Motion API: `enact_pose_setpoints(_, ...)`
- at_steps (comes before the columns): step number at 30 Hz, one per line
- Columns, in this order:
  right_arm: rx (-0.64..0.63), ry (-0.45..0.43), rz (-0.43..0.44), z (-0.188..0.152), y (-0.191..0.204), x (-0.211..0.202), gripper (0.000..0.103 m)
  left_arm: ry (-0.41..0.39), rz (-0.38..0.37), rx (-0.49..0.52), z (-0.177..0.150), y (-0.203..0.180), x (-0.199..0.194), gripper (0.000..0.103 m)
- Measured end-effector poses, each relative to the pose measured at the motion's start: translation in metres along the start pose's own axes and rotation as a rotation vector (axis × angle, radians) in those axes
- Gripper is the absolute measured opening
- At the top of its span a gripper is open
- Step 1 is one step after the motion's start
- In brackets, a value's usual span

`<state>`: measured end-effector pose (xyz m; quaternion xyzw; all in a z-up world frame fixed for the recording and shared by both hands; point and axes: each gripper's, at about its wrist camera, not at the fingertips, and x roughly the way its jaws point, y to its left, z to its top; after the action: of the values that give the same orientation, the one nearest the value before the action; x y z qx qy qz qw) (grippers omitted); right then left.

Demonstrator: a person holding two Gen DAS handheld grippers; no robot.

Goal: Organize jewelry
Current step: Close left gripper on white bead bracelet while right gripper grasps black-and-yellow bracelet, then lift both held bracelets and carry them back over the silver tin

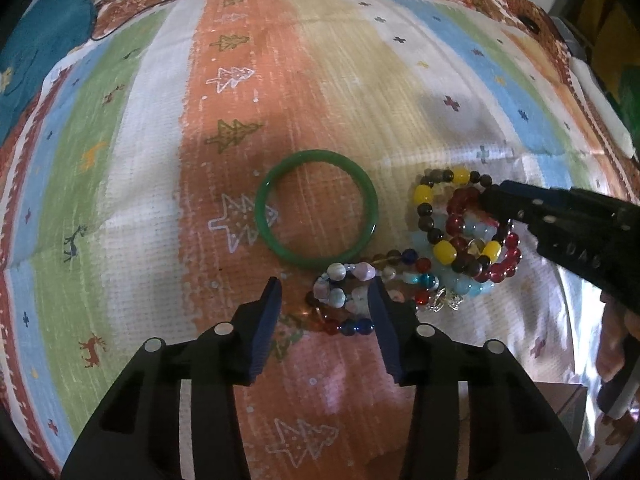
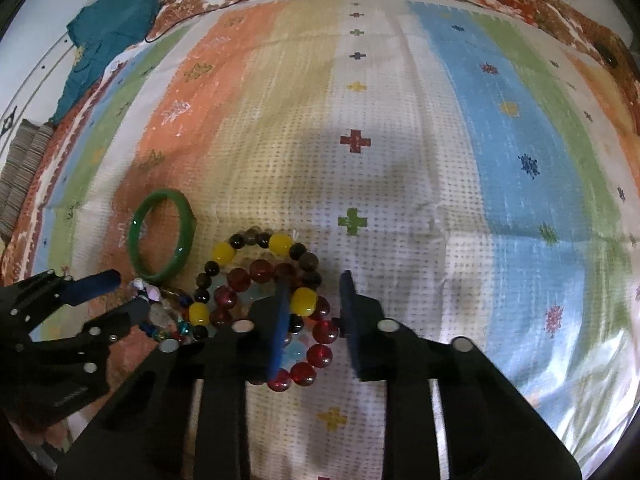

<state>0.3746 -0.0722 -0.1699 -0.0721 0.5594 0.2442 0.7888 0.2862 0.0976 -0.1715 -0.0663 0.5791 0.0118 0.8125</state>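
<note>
Striped cloth (image 1: 352,80) in orange, white, blue and green covers the whole frame in both views. It is the biggest thing here, and all the jewelry lies on it.

Next come the two black grippers. The left gripper (image 1: 325,300) fills the bottom of the left view. Its jaws are spread wide and hold nothing. They sit low over the mixed beads (image 1: 348,296), with one jaw on each side of part of the string. The right gripper (image 2: 314,312) fills the bottom of the right view. Its jaws are spread too, and hold nothing yet. They sit around one side of the red beads (image 2: 320,348).

The bangle (image 1: 316,220) is green and smooth. It lies flat by itself in the middle of the left view, just beside the pile.

The pile sits at the lower right of the left view. The yellow beads (image 1: 444,250) lie on top of the red beads, with pale blue beads (image 1: 460,284) under them. They all touch and cross.

I think the step now is pulling the pile apart, and it has hardly begun. Next, the right gripper should close on the red beads and lift slowly. The yellow beads may come along, so the left gripper could hold the rest down.
</note>
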Motion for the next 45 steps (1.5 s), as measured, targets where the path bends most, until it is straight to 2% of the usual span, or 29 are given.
enact_pose_setpoints(6,-0.012,-0.003,0.009,0.001,0.001,0.0,0.013,0.009,0.0,0.024,0.0,-0.003,0.005,0.031)
enact_pose_setpoints(7,-0.022,-0.01,0.003,0.001,0.002,-0.001,0.013,0.004,0.006,0.03,-0.001,-0.004,0.005,0.03)
enact_pose_setpoints(9,-0.035,-0.036,-0.034,0.001,0.004,-0.003,0.013,0.003,0.019,0.03,0.0,-0.003,0.004,0.019)
enact_pose_setpoints(14,-0.044,-0.045,-0.041,0.002,0.007,-0.005,0.013,0.001,0.008,0.03,0.0,-0.003,0.001,0.015)
enact_pose_setpoints(16,-0.039,-0.053,-0.037,0.003,0.006,-0.008,0.013,-0.005,0.01,0.03,0.001,-0.002,-0.002,0.008)
enact_pose_setpoints(26,-0.066,-0.076,-0.049,-0.003,0.014,-0.027,0.013,-0.025,0.004,0.03,0.0,-0.004,-0.016,0.007)
enact_pose_setpoints(41,-0.104,-0.139,-0.071,-0.015,0.019,-0.066,0.013,-0.119,-0.015,0.051,0.001,-0.019,-0.056,0.007)
enact_pose_setpoints(45,-0.117,-0.153,-0.072,-0.02,0.021,-0.075,0.013,-0.121,-0.013,0.046,0.0,-0.021,-0.061,0.007)
